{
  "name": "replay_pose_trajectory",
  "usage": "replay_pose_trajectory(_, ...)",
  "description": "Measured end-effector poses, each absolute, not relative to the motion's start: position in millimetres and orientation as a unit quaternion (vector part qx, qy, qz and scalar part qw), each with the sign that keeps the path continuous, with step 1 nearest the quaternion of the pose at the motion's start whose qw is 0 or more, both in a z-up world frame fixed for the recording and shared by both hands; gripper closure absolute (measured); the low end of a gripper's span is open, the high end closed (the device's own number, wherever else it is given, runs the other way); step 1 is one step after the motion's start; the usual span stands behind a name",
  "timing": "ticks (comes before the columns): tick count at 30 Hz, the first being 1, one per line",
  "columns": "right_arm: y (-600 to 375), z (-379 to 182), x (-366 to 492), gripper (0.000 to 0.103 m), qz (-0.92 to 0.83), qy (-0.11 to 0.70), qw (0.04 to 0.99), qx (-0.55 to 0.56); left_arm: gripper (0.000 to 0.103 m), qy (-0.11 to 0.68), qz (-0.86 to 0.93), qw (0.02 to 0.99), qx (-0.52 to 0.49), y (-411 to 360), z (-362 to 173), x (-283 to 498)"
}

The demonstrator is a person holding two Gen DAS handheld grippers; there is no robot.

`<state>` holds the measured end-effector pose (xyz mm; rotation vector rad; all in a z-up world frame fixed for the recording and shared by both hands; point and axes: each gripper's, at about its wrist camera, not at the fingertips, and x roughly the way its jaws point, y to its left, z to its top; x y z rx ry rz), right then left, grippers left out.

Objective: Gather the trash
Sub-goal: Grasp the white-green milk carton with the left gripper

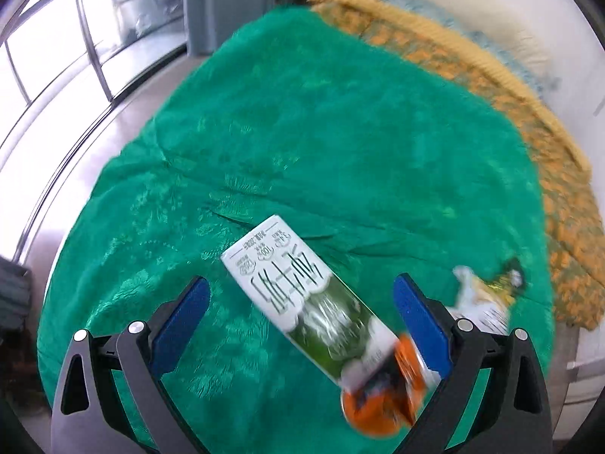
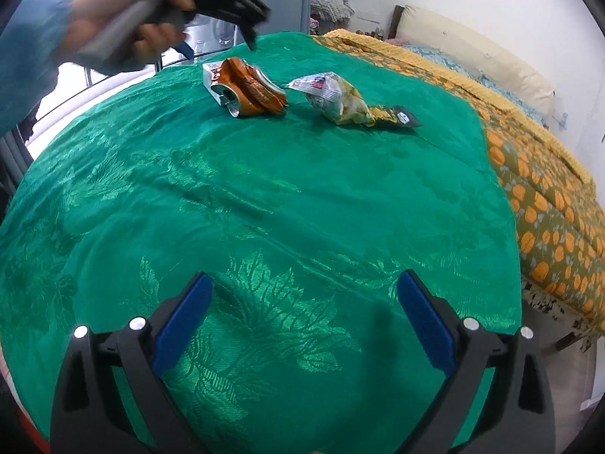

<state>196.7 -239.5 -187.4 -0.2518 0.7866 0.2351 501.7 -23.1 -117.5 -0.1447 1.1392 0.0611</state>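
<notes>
A white and green milk carton (image 1: 298, 295) lies on the green cloth (image 1: 321, 132), between the open fingers of my left gripper (image 1: 300, 299). A crushed orange can (image 1: 382, 397) lies against the carton's near end, by the right finger. A crumpled snack bag (image 1: 484, 302) lies just right of the gripper. In the right wrist view the can (image 2: 249, 92), the carton's end (image 2: 210, 73) and the snack bag (image 2: 340, 100) lie far across the cloth. The left gripper (image 2: 227, 3), held in a hand, hovers above them. My right gripper (image 2: 302, 302) is open and empty, low over the near cloth.
A yellow and orange patterned blanket (image 2: 548, 204) covers the bed to the right, with pillows (image 2: 472, 49) by the wall. Windows with dark bars (image 1: 56, 56) and the floor lie to the left. The cloth's edge drops off at the right (image 2: 518, 265).
</notes>
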Motion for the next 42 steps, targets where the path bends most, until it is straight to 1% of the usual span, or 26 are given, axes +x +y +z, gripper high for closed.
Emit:
replay_pose_trajectory(5,-240,-186,194,0.007,0.112,0.375,0.912,-0.124,0.007,0.590,0.047,0.803,-0.073,-18,-147,514)
replay_pose_trajectory(7,-242,-185,194,0.007,0.111,0.374,0.913,-0.121,0.007,0.603,0.036,0.792,-0.093,-14,-155,516)
replay_pose_trajectory(9,-243,-185,194,0.007,0.109,0.374,0.913,-0.117,0.023,0.605,0.026,0.786,-0.119,-8,-156,517)
replay_pose_trajectory(10,-244,-185,195,0.007,0.108,0.375,0.914,-0.115,0.026,0.604,0.028,0.787,-0.122,-6,-155,517)
replay_pose_trajectory(12,-246,-184,195,0.007,0.105,0.374,0.915,-0.110,0.037,0.596,0.028,0.793,-0.119,-1,-151,515)
replay_pose_trajectory(14,-248,-184,195,0.007,0.105,0.375,0.915,-0.105,0.043,0.592,0.022,0.797,-0.120,11,-147,509)
replay_pose_trajectory(17,-250,-184,196,0.007,0.104,0.376,0.916,-0.098,0.045,0.585,0.010,0.802,-0.118,31,-138,493)
replay_pose_trajectory(21,-250,-184,196,0.007,0.103,0.376,0.916,-0.095,0.045,0.577,-0.021,0.813,-0.076,57,-118,452)
replay_pose_trajectory(23,-250,-184,196,0.007,0.102,0.375,0.916,-0.096,0.045,0.578,-0.049,0.813,-0.041,55,-115,432)
replay_pose_trajectory(27,-247,-184,195,0.007,0.097,0.374,0.916,-0.104,0.045,0.572,-0.142,0.808,0.012,35,-114,357)
replay_pose_trajectory(30,-246,-184,195,0.007,0.091,0.375,0.916,-0.110,0.044,0.557,-0.191,0.807,0.043,9,-123,315)
replay_pose_trajectory(33,-245,-185,195,0.007,0.083,0.375,0.916,-0.113,0.042,0.535,-0.200,0.818,0.065,-13,-132,293)
replay_pose_trajectory(34,-245,-185,195,0.007,0.080,0.375,0.916,-0.113,0.041,0.522,-0.193,0.828,0.076,-21,-134,289)
replay_pose_trajectory(35,-245,-185,195,0.007,0.077,0.376,0.916,-0.114,0.032,0.510,-0.183,0.836,0.083,-26,-137,284)
replay_pose_trajectory(36,-245,-185,196,0.007,0.074,0.377,0.916,-0.115,0.025,0.501,-0.180,0.843,0.083,-30,-140,281)
replay_pose_trajectory(39,-245,-185,198,0.007,0.071,0.379,0.915,-0.118,0.018,0.485,-0.166,0.855,0.084,-40,-150,277)
replay_pose_trajectory(42,-246,-186,199,0.007,0.074,0.383,0.914,-0.113,0.016,0.481,-0.147,0.860,0.091,-41,-161,276)
